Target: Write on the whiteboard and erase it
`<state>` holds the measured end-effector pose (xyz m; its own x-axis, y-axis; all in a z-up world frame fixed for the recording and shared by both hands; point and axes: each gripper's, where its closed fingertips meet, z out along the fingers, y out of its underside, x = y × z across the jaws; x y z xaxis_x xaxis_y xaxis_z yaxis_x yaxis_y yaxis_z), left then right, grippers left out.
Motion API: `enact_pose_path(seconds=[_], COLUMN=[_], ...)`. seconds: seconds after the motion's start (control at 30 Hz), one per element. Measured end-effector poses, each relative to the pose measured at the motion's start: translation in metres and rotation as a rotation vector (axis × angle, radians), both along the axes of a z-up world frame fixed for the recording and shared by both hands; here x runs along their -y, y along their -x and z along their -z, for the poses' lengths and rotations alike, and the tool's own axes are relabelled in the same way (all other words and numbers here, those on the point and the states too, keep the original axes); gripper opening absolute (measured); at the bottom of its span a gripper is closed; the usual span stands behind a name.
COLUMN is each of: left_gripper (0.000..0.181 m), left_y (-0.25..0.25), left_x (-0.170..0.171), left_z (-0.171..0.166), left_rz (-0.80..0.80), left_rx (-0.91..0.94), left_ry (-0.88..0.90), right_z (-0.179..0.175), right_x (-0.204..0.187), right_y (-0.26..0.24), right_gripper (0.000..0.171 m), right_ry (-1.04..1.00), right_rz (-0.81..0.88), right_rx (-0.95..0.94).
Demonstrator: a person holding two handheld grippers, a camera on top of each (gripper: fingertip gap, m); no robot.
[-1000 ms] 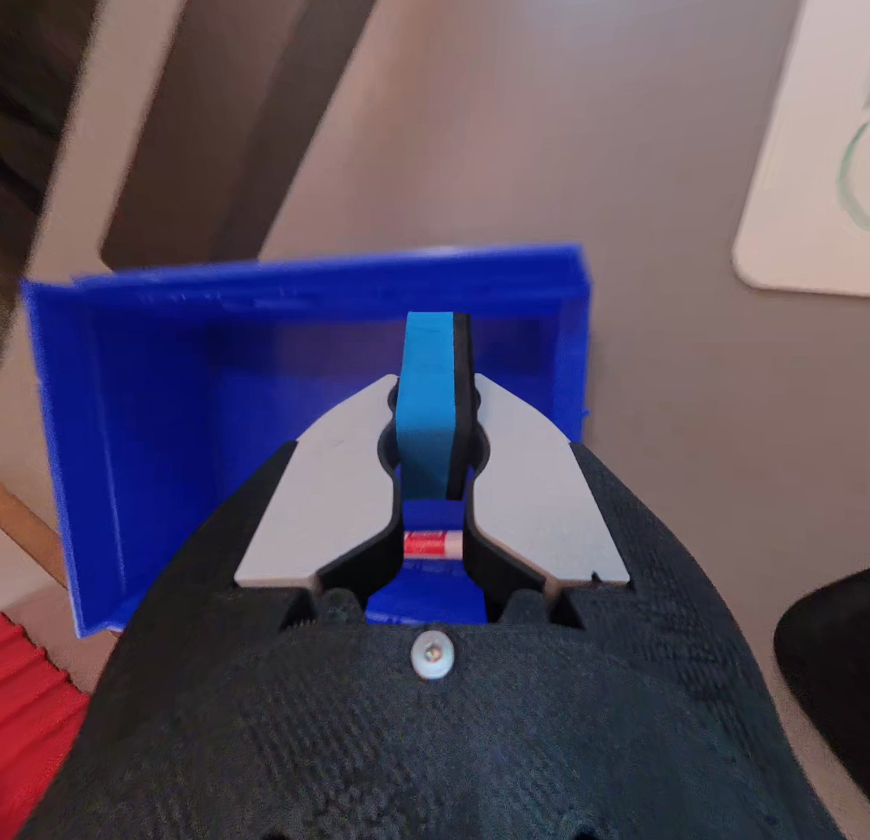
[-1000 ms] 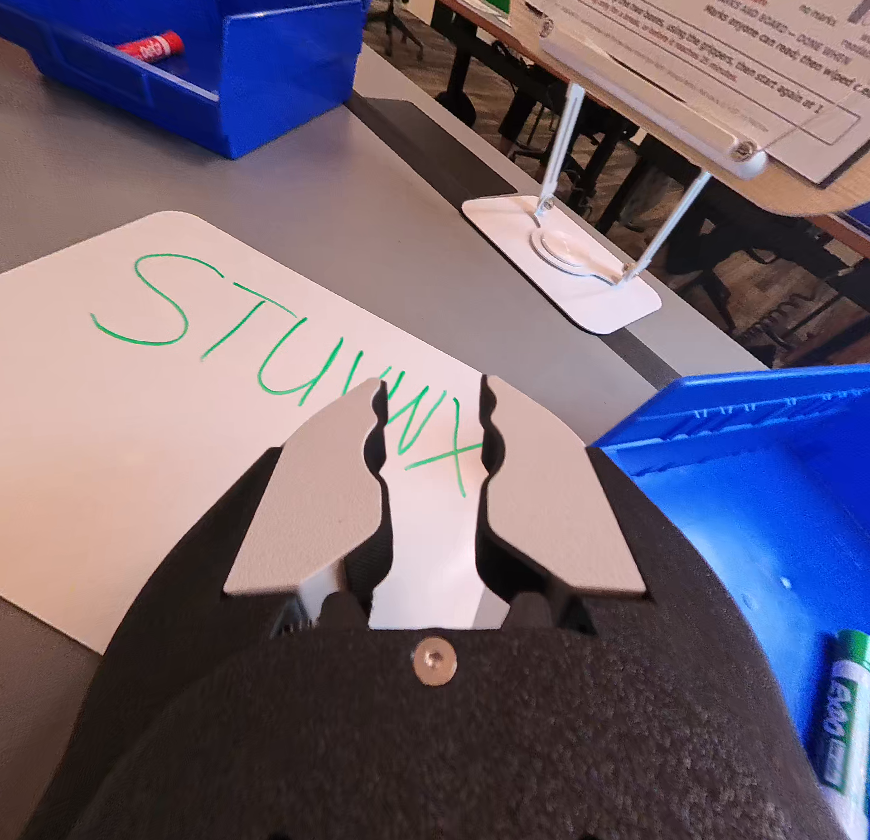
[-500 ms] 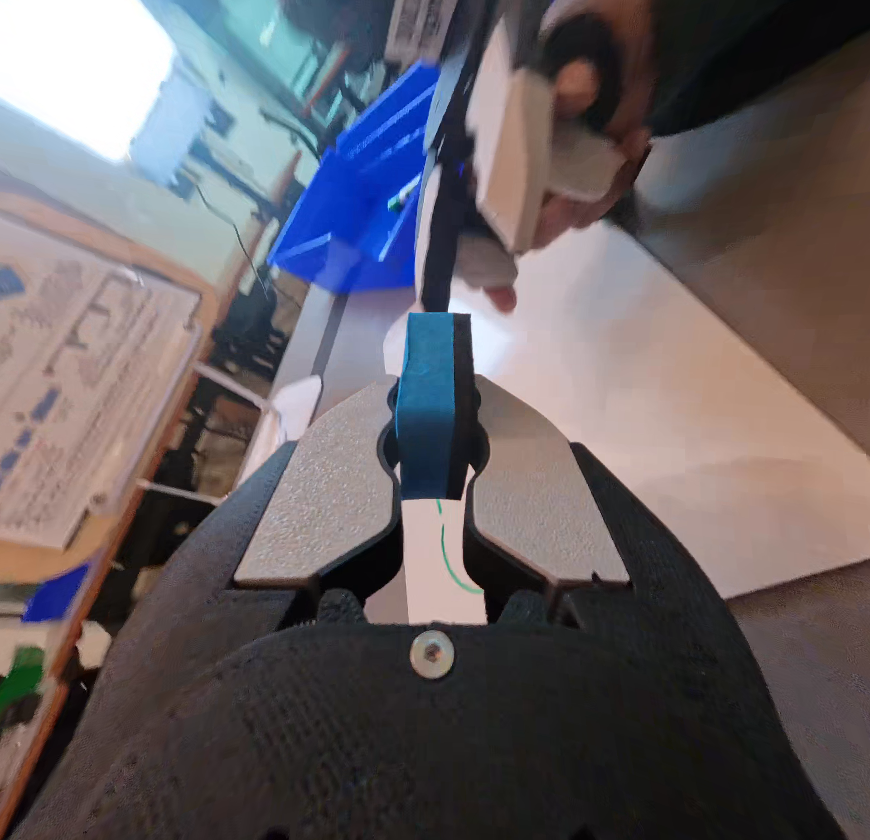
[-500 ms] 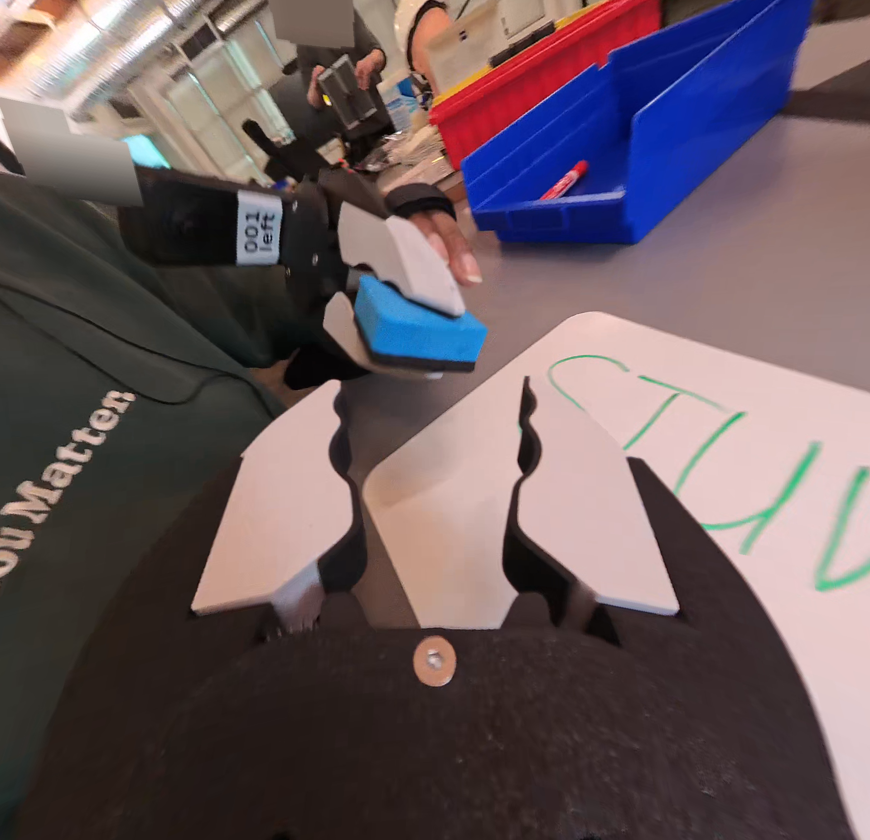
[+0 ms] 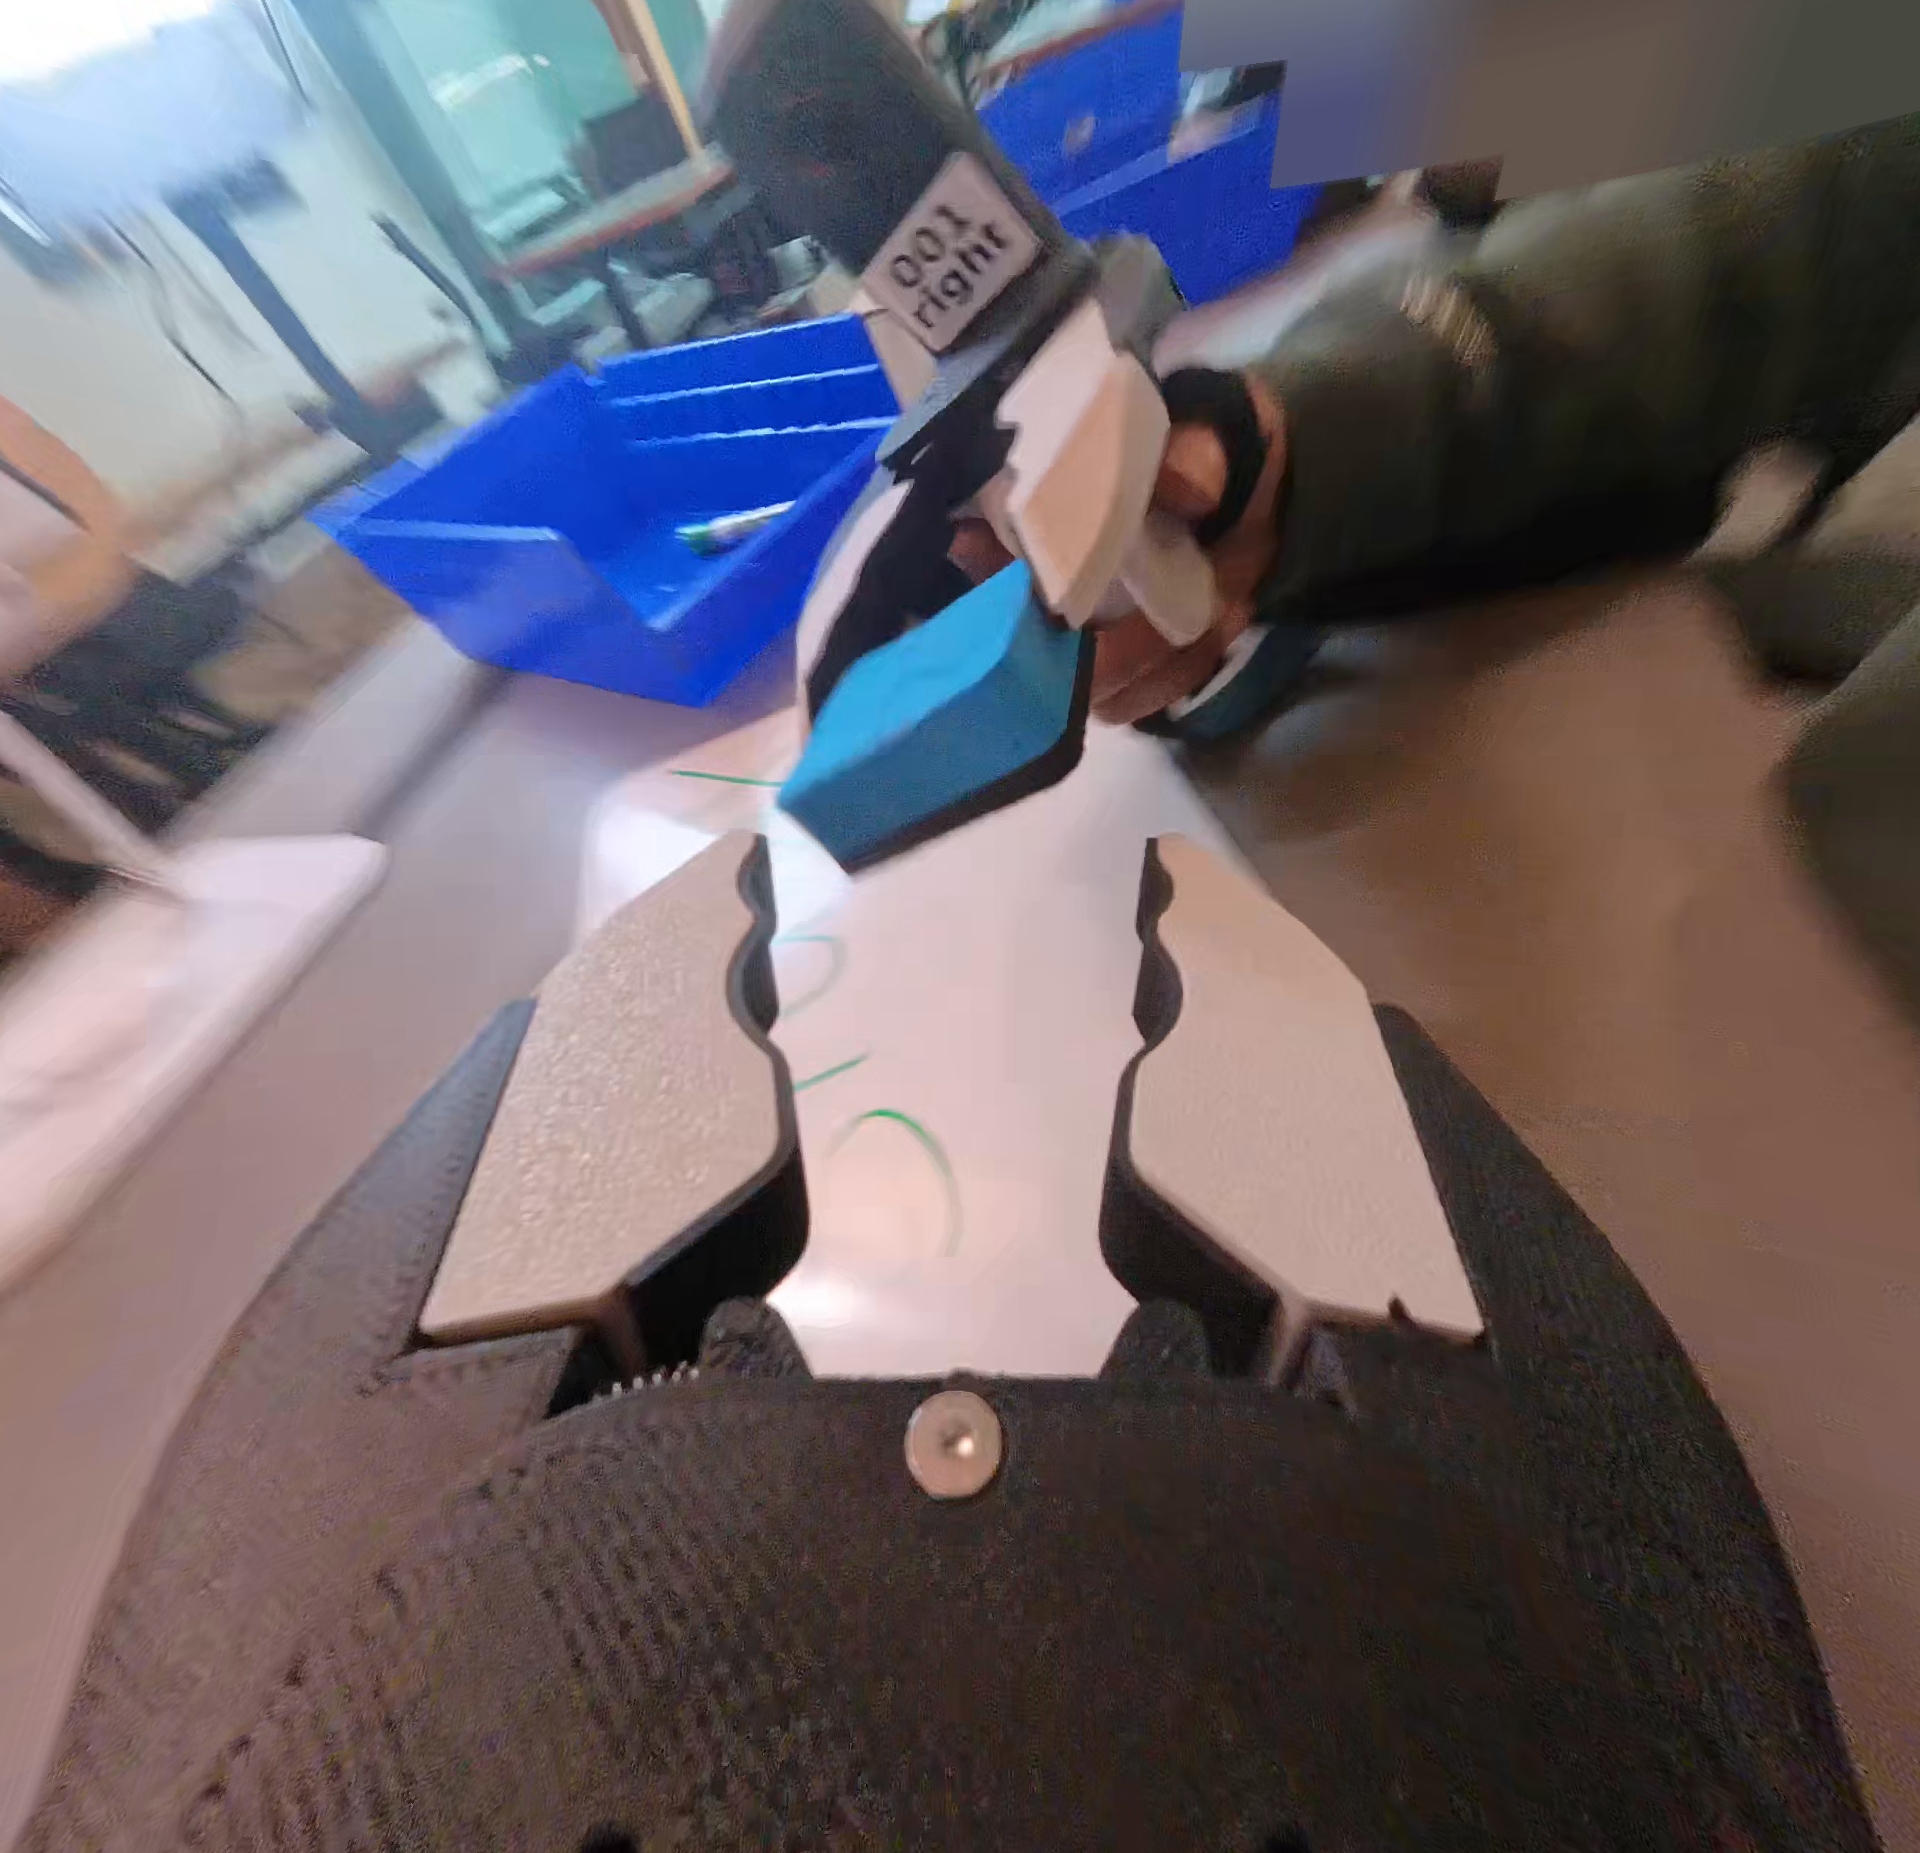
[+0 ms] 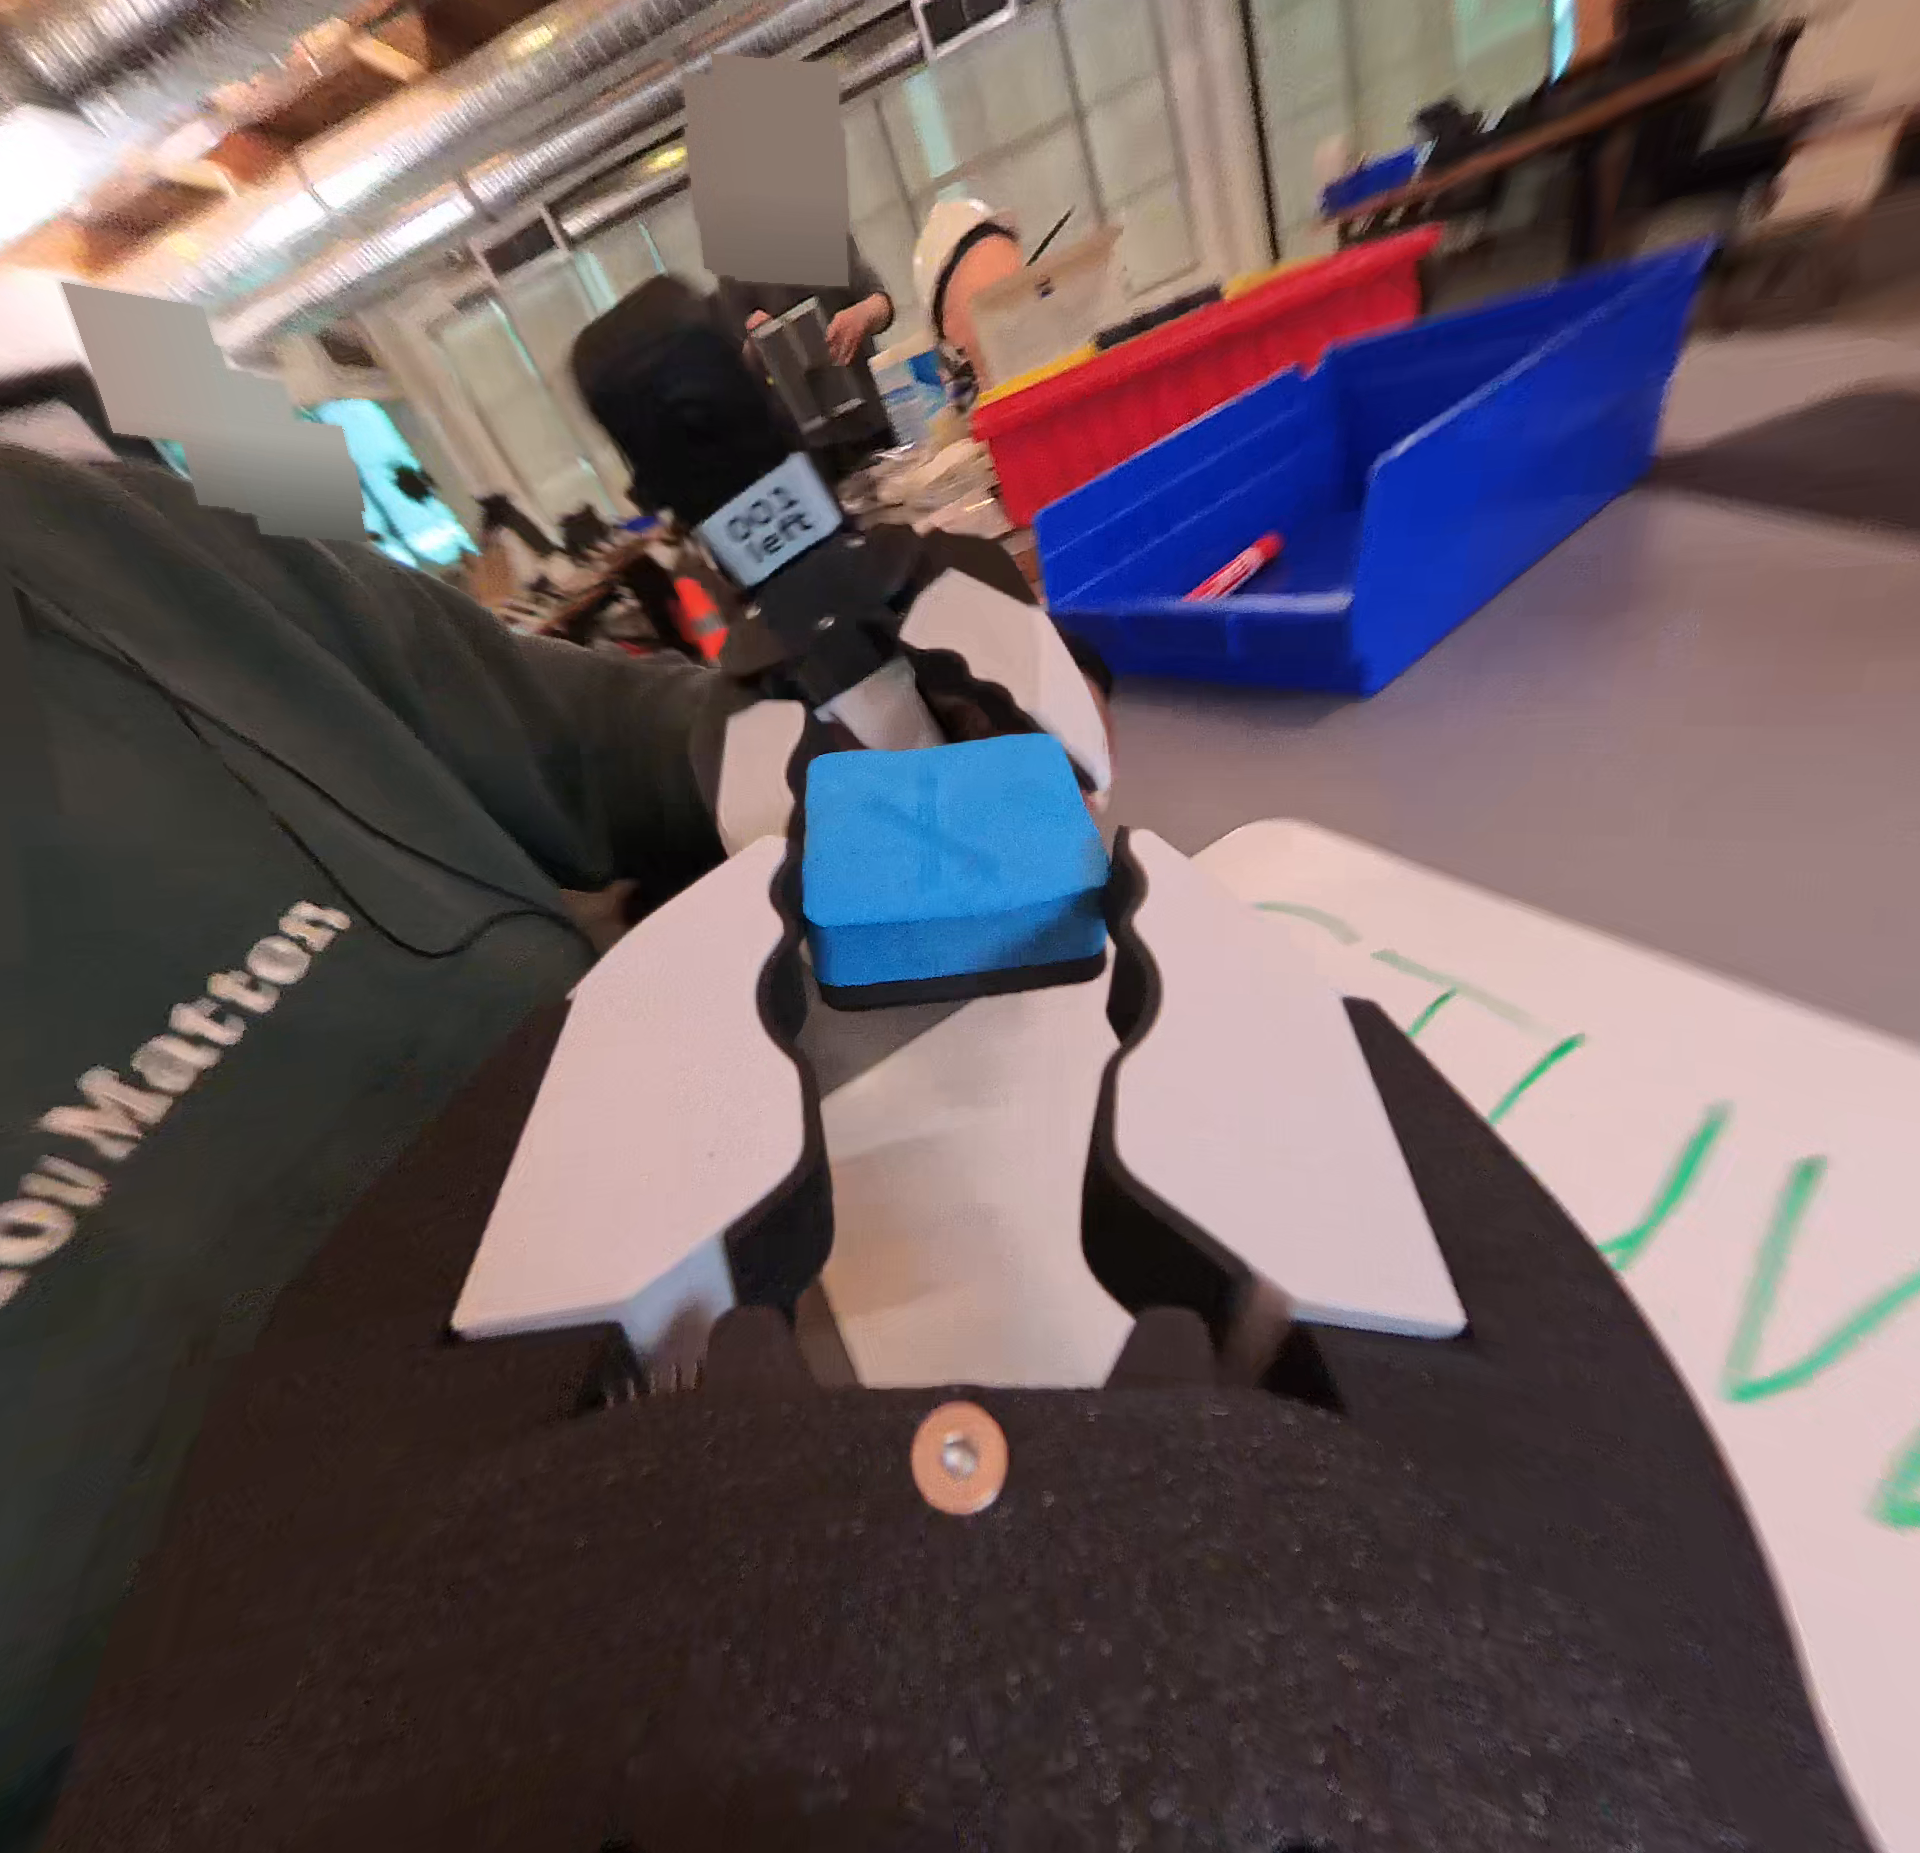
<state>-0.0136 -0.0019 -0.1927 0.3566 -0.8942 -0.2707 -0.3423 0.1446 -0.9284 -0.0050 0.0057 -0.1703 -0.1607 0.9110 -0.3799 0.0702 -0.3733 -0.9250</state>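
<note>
Grey table [image 6: 1558, 764]: whiteboard [image 6: 1558, 982], two blue bins [image 6: 1455, 556].

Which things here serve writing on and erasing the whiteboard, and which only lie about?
For the job:
white flat whiteboard with green marks; blue foam eraser with black base, held by right gripper; open left gripper; green marker in a blue plastic bin.

Lying about:
red marker in another blue plastic bin; red plastic bin; white flat stand base.

Blue eraser [image 6: 951, 861] midair, white whiteboard [image 6: 1621, 972] flat, green-marked

Wrist views face to face, low over the shared whiteboard [image 5: 997, 1128], eraser [image 6: 951, 863] between.
</note>
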Motion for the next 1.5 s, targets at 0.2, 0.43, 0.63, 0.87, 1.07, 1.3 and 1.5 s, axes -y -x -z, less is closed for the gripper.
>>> enact_pose_path(seconds=[0.2, 0.43, 0.63, 0.87, 1.07, 1.3, 1.5], left_gripper=[0.061, 0.053, 0.053, 0.053, 0.052, 0.005, 0.0], left_y=[0.0, 0.002, 0.0, -0.001, 0.0, 0.036, 0.045], left_x=[0.006, 0.013, 0.017, 0.018, 0.01, 0.017, 0.041], left_z=[-0.008, 0.01, 0.027, 0.031, 0.029, 0.047, 0.083], left_rz=[0.137, 0.144, 0.165, 0.179, 0.139, 0.12, 0.127], left_rx=[0.279, 0.041, -0.068, -0.08, -0.062, -0.276, -0.446], left_ry=[0.368, 0.206, 0.195, 0.212, 0.238, 0.277, 0.29], right_z=[0.009, 0.039, 0.057, 0.062, 0.064, 0.084, 0.11], right_x=[0.014, 0.019, 0.023, 0.027, 0.016, -0.091, -0.12], right_y=[0.008, 0.009, 0.012, 0.013, 0.01, -0.051, -0.08], right_gripper=[0.056, 0.058, 0.059, 0.059, 0.057, 0.058, 0.07], right_ry=[-0.361, -0.561, -0.651, -0.629, -0.541, -0.389, -0.323], right_rz=[0.049, 0.009, -0.004, -0.029, 0.005, 0.376, 0.469], right_rx=[0.035, 0.253, 0.351, 0.365, 0.433, 0.742, 0.892])
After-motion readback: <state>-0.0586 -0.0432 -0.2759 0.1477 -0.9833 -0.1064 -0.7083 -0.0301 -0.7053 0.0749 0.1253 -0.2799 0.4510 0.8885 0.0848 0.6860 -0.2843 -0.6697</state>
